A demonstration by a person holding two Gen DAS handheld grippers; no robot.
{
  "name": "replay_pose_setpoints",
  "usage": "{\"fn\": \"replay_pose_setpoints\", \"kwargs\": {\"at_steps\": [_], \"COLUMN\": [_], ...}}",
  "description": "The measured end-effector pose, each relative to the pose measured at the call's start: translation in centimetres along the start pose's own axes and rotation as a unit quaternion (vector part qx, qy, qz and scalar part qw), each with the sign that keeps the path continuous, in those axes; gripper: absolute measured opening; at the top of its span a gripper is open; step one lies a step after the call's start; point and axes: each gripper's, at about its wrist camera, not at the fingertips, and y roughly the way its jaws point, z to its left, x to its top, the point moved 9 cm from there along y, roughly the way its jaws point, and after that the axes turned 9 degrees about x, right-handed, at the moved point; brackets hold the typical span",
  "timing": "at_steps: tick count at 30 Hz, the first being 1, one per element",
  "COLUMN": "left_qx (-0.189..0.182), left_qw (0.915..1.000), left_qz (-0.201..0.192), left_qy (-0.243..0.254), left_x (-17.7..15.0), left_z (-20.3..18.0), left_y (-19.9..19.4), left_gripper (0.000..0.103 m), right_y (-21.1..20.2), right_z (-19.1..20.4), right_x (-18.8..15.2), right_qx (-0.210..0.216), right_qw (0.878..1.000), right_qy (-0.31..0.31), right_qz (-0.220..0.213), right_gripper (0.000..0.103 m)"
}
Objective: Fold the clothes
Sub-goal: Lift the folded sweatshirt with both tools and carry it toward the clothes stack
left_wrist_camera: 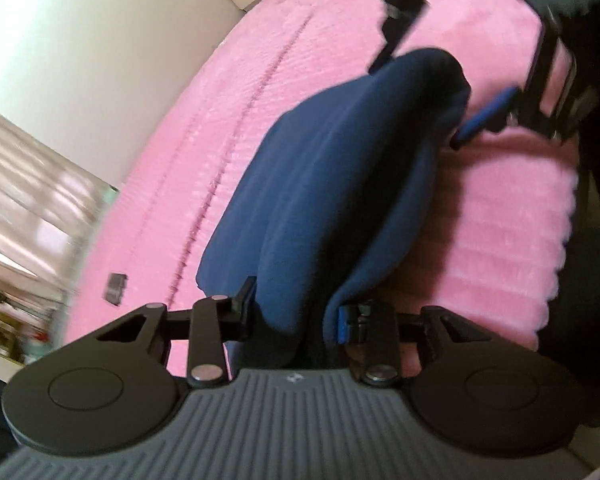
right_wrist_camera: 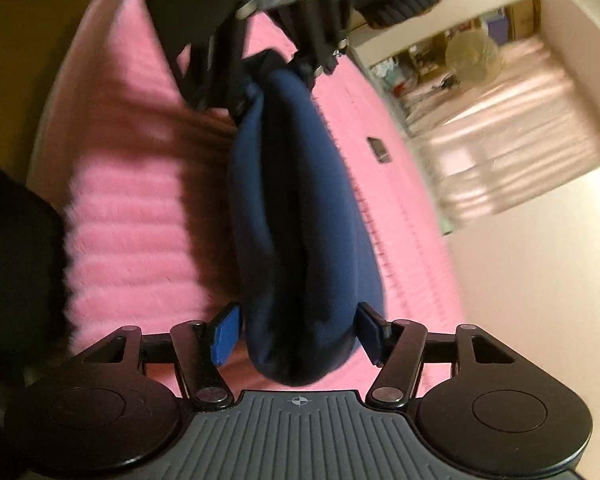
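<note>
A dark blue garment [left_wrist_camera: 332, 184] hangs stretched between my two grippers above a pink fluffy blanket [left_wrist_camera: 220, 128]. My left gripper [left_wrist_camera: 296, 316] is shut on one end of the garment, with cloth bunched between its fingers. My right gripper [right_wrist_camera: 300, 332] holds the other end of the garment [right_wrist_camera: 300, 208], and the cloth fills the gap between its blue pads [right_wrist_camera: 224, 336]. In the left wrist view the right gripper [left_wrist_camera: 420, 92] shows at the far end of the garment. In the right wrist view the left gripper [right_wrist_camera: 276, 80] shows at the far end.
A small dark flat object [left_wrist_camera: 116, 289] lies on the blanket, also in the right wrist view [right_wrist_camera: 379, 148]. A white wall [left_wrist_camera: 80, 40] borders the bed. A fan [right_wrist_camera: 474, 60] and shelves stand in the room beyond. A dark shape [right_wrist_camera: 16, 264] sits at the bed's edge.
</note>
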Motion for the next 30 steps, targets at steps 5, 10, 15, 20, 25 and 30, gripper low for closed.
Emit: {"fn": "replay_pose_setpoints", "kwargs": {"at_steps": [5,10,15,20,25,30], "left_qx": [-0.034,-0.053,-0.107,-0.192,-0.271,-0.292], "left_qw": [0.9994,0.9981,0.9917,0.9784,0.9579,0.9347], "left_qz": [0.007,0.024,0.04,0.039,-0.018,-0.139], "left_qy": [-0.008,0.023,0.059,0.065,0.092,0.147], "left_x": [1.0,1.2,3.5,8.7,17.5,30.4], "left_z": [1.0,1.4,3.2,7.5,10.3,11.3], "left_y": [0.5,0.0,-1.2,-4.5,-8.9,-11.9], "left_gripper": [0.032,0.032,0.031,0.031,0.031,0.031], "right_y": [1.3,0.5,-2.3,-9.3,-18.8,-28.6], "right_z": [-1.3,-3.4,-7.7,-14.2,-21.1,-27.2], "right_x": [-0.7,-0.9,-0.3,0.5,-1.5,-7.5], "right_qx": [0.006,0.065,0.123,0.199,0.198,0.096], "right_qw": [1.0,0.994,0.985,0.967,0.946,0.927], "right_qy": [0.007,0.051,0.102,0.161,0.245,0.327], "right_qz": [-0.03,-0.078,-0.058,0.001,0.081,0.154], "right_gripper": [0.059,0.039,0.036,0.036,0.036,0.036]}}
